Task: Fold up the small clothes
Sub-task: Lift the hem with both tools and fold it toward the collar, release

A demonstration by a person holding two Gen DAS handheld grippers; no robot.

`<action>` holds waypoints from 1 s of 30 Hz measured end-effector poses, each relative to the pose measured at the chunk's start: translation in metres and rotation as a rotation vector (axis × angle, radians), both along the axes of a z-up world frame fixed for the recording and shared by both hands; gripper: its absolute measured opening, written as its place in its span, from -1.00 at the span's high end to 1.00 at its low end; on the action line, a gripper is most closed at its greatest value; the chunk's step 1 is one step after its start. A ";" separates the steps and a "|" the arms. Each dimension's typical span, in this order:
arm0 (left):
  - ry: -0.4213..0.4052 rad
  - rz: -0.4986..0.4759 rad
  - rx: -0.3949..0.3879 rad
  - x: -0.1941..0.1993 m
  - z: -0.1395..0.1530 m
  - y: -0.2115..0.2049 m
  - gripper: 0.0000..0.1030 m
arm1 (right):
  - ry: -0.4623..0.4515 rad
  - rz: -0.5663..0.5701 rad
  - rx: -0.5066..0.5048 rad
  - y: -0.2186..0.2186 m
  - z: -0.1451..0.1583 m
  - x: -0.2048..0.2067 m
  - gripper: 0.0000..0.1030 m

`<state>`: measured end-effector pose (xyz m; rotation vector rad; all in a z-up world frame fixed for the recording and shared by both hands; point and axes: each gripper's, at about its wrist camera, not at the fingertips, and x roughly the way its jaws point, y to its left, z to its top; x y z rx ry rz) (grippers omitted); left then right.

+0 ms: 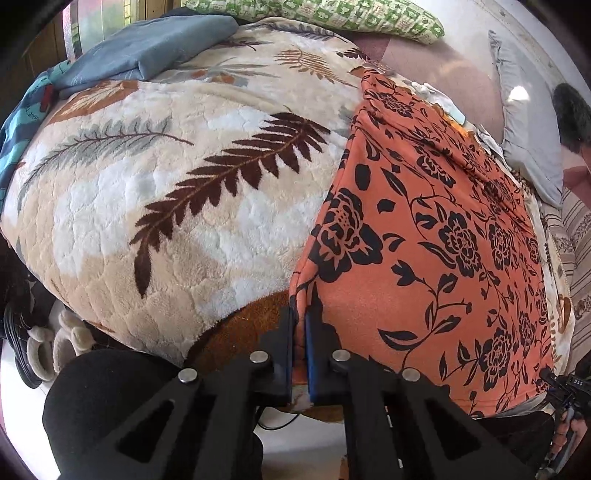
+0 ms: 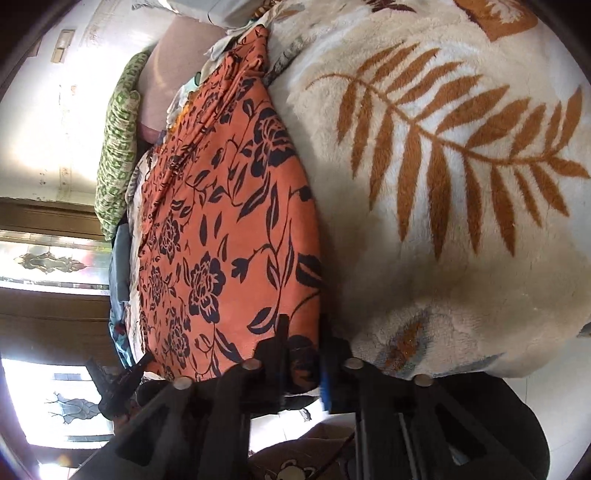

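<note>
A: Item one, principal article?

B: An orange cloth garment printed with black roses and vines (image 1: 424, 236), laid flat on a plush cream fleece blanket patterned with brown and grey fern leaves (image 1: 155, 192). The blanket is spread over a bed.

A: Left gripper (image 1: 300, 325)?

B: Black fingers with a blue pad, pressed together on the near corner of the orange garment; a fold of the fabric is seen pinched between them.

A: Right gripper (image 2: 303, 354)?

B: Its jaws are clamped on the opposite near corner of the same garment; orange fabric is seen between the dark fingers and the blue pad. The picture is slightly blurred there.

A: Surrounding stock?

B: A folded blue-grey cloth (image 1: 147, 48) is listed at the far side of the blanket, a green-and-white patterned pillow (image 1: 332, 14) beyond it, and a pale grey pillow (image 1: 524, 122) beside the garment's far end.
</note>
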<state>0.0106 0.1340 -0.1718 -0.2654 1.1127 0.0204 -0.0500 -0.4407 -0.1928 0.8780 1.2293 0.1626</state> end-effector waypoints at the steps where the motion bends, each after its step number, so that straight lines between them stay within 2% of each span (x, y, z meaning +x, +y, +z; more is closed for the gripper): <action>1: -0.014 -0.002 0.005 -0.001 0.004 0.000 0.90 | -0.009 -0.007 0.015 0.000 0.001 -0.001 0.83; 7: -0.099 -0.015 -0.028 0.001 0.037 0.000 0.90 | -0.123 -0.006 0.132 -0.005 0.032 0.001 0.84; 12: -0.168 -0.011 -0.108 0.012 0.065 0.003 0.90 | -0.239 -0.050 0.228 -0.015 0.059 0.008 0.84; 19: -0.253 -0.024 -0.140 0.042 0.103 -0.003 0.90 | -0.336 -0.084 0.275 -0.023 0.085 0.034 0.84; 22: -0.272 -0.034 -0.158 0.077 0.118 -0.007 0.90 | -0.368 -0.082 0.269 -0.027 0.098 0.062 0.84; 25: -0.284 -0.045 -0.176 0.129 0.131 -0.013 0.90 | -0.402 -0.086 0.265 -0.036 0.112 0.106 0.84; 28: -0.304 -0.047 -0.162 0.194 0.137 -0.018 0.90 | -0.417 -0.118 0.265 -0.051 0.115 0.174 0.84; 30: -0.304 -0.037 -0.142 0.244 0.130 -0.020 0.90 | -0.409 -0.138 0.245 -0.059 0.111 0.228 0.84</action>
